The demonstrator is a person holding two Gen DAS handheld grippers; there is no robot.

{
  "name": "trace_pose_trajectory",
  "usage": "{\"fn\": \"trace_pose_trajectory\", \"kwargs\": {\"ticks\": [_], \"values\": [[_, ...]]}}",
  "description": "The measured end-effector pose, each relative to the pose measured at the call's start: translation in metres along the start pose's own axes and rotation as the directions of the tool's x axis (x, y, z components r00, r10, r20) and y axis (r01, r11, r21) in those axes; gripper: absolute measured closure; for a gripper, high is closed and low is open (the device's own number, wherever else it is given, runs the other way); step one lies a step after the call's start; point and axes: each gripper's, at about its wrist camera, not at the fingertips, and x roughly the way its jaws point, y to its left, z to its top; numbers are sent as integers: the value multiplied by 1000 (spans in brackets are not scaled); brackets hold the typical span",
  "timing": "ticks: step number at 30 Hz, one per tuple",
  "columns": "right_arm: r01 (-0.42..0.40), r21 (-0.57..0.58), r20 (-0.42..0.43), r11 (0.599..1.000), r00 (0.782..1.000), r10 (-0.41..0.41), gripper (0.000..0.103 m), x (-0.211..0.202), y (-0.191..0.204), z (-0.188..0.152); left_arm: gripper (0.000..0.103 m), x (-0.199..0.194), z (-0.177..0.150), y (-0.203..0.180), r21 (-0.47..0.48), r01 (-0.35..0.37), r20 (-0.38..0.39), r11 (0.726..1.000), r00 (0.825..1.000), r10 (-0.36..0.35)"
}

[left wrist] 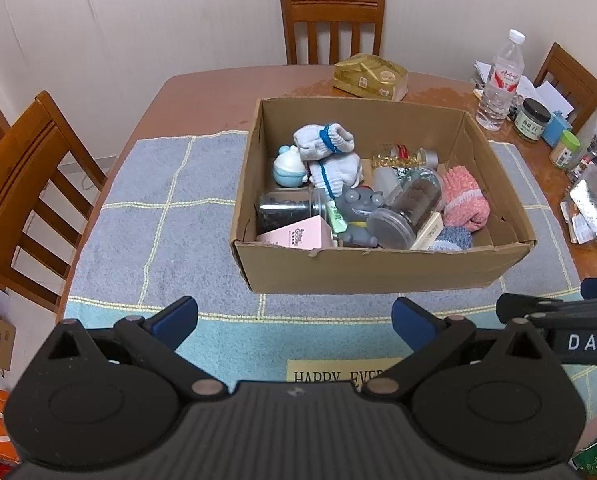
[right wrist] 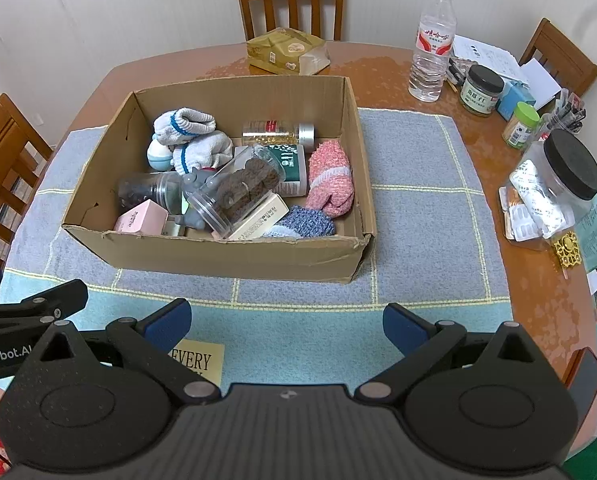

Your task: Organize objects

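Observation:
An open cardboard box (left wrist: pixel 378 270) (right wrist: pixel 218 256) stands on a blue checked cloth (left wrist: pixel 158 220) (right wrist: pixel 418 200). Inside lie white socks (left wrist: pixel 326 152) (right wrist: pixel 194 136), a grey toy figure (left wrist: pixel 356 210), clear jars (left wrist: pixel 406 208) (right wrist: pixel 238 188), a pink sock (left wrist: pixel 464 196) (right wrist: pixel 332 178), a pink carton (left wrist: pixel 298 234) and small boxes. My left gripper (left wrist: pixel 294 320) is open and empty, hovering over the cloth in front of the box. My right gripper (right wrist: pixel 286 322) is open and empty beside it, also short of the box.
A water bottle (left wrist: pixel 500 84) (right wrist: pixel 432 48), green jars (right wrist: pixel 480 90), a large black-lidded jar (right wrist: pixel 554 184), papers and small items crowd the table's right side. A gold packet (left wrist: pixel 370 76) (right wrist: pixel 286 52) lies behind the box. Wooden chairs (left wrist: pixel 332 24) surround the table.

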Motion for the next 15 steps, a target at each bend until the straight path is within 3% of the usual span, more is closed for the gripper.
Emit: {"fn": "trace_pose_trajectory", "kwargs": {"ticks": [15], "values": [[-10,-4,-1,1000,1000,10,0,0,1,1,1,0,0,2,-10,3,-6,1000,1000,-3]]}}
